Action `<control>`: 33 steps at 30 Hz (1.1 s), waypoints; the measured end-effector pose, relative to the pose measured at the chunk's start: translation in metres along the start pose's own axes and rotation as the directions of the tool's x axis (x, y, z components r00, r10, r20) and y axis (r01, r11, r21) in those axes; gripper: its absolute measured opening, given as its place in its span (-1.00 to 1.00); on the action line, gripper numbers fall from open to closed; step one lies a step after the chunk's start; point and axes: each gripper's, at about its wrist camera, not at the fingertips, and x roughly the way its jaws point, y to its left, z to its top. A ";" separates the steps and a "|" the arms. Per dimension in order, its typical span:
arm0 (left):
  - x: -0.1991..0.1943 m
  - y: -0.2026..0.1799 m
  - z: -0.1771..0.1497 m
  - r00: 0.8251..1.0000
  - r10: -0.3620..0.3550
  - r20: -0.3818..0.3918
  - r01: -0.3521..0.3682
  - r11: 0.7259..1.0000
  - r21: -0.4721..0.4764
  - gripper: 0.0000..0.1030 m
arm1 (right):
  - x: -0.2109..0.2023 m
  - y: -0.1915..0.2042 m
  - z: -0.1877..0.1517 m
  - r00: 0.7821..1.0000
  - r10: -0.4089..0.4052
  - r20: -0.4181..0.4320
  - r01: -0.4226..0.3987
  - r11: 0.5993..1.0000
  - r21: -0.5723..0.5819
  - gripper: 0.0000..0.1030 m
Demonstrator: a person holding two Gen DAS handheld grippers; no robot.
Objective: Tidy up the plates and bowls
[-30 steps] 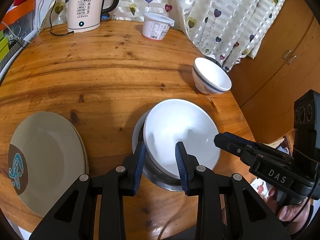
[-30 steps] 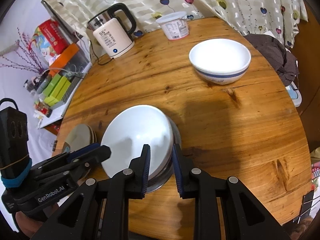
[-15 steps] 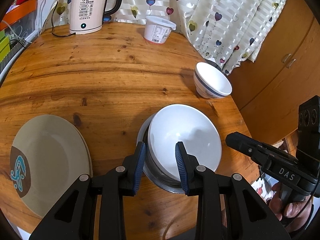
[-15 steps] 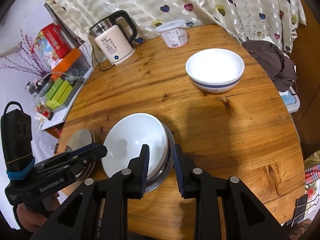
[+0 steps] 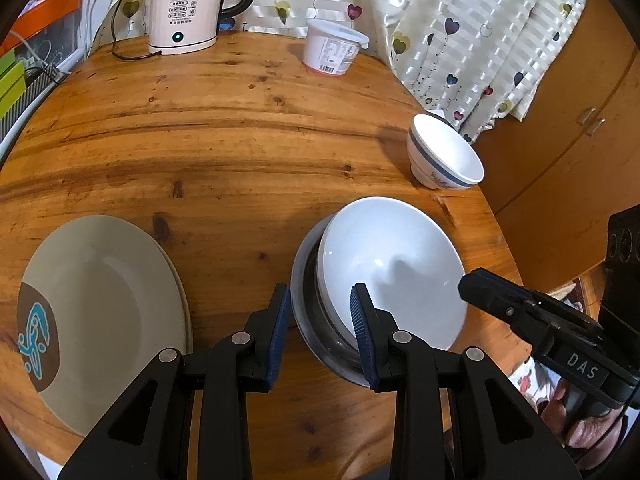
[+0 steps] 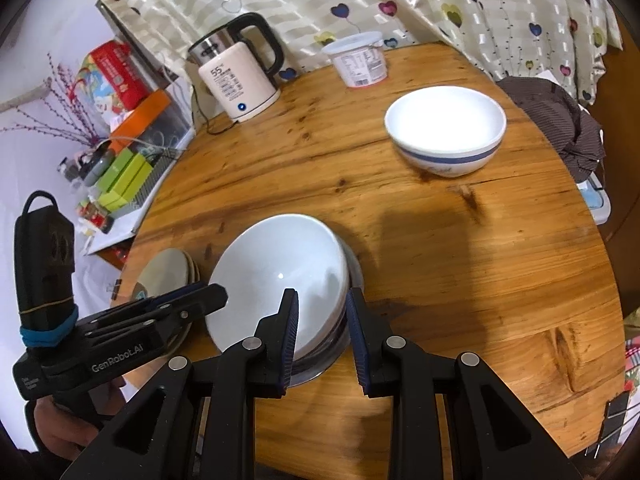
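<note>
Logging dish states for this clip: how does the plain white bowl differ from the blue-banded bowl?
The plain white bowl is nested, tilted, in a metal bowl; the blue-banded bowl stands alone, directly on the table. The plain one looks wider and shallower and has no marking; the other has a blue stripe below its rim. Both are white inside, empty, and held by neither hand-held gripper.

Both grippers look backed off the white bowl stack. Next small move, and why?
Probably swing the right gripper toward the blue-banded bowl. It stands alone by the far edge of the table, while the white bowl already sits nested in the steel bowl. Both grippers' jaws are open and hold nothing, and the right one is nearer.
</note>
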 end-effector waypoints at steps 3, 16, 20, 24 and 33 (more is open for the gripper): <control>0.002 0.002 0.000 1.000 0.005 -0.008 -0.005 1.000 -0.006 -0.38 | 0.004 0.001 0.000 1.000 -0.004 -0.012 0.004 1.000 -0.002 -0.53; 0.008 0.006 0.000 1.000 0.005 -0.029 -0.006 1.000 -0.022 -0.37 | 0.008 0.000 0.001 1.000 -0.006 -0.025 0.006 1.000 0.002 -0.56; 0.012 0.005 0.001 0.999 -0.009 -0.044 0.008 1.000 -0.023 -0.37 | 0.010 -0.001 0.001 1.000 -0.006 -0.031 0.006 1.000 0.003 -0.56; 0.014 0.003 0.001 0.999 -0.013 -0.046 0.012 1.000 -0.020 -0.33 | 0.011 -0.002 0.003 0.999 -0.006 -0.034 0.006 1.000 0.002 -0.56; 0.016 0.000 0.001 0.999 -0.018 -0.044 0.018 1.000 -0.009 -0.33 | 0.014 -0.005 0.004 0.999 -0.010 -0.036 0.010 1.000 0.005 -0.56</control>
